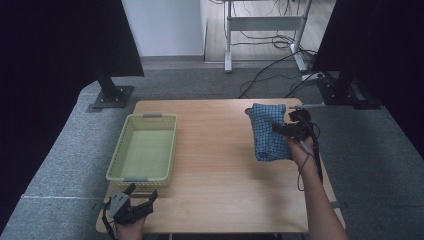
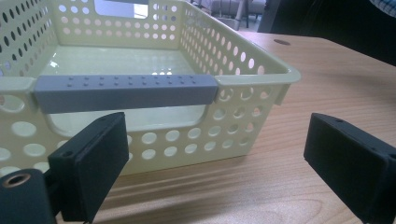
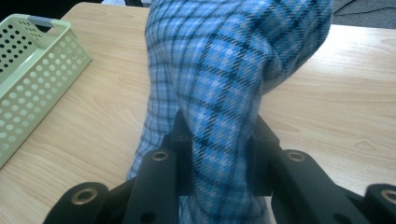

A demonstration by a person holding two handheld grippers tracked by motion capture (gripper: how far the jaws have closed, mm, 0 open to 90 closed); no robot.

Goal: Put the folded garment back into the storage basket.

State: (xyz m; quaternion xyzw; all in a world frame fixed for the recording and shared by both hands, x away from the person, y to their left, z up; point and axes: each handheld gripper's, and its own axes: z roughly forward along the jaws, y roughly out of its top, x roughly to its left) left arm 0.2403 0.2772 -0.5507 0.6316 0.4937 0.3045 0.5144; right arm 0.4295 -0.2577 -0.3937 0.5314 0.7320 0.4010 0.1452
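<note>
A blue checked cloth hangs folded over the right half of the wooden table. My right gripper is shut on the cloth's right edge and holds it off the table. In the right gripper view the cloth is pinched between the two black jaws and drapes away from them. My left gripper rests at the table's front left corner, open, with nothing between its jaws. Just beyond its jaws stands a pale green perforated basket with a grey handle; its inside is bare.
The basket takes up the left part of the table. Black stands and cables lie on the grey floor behind the table, with a white desk frame farther back.
</note>
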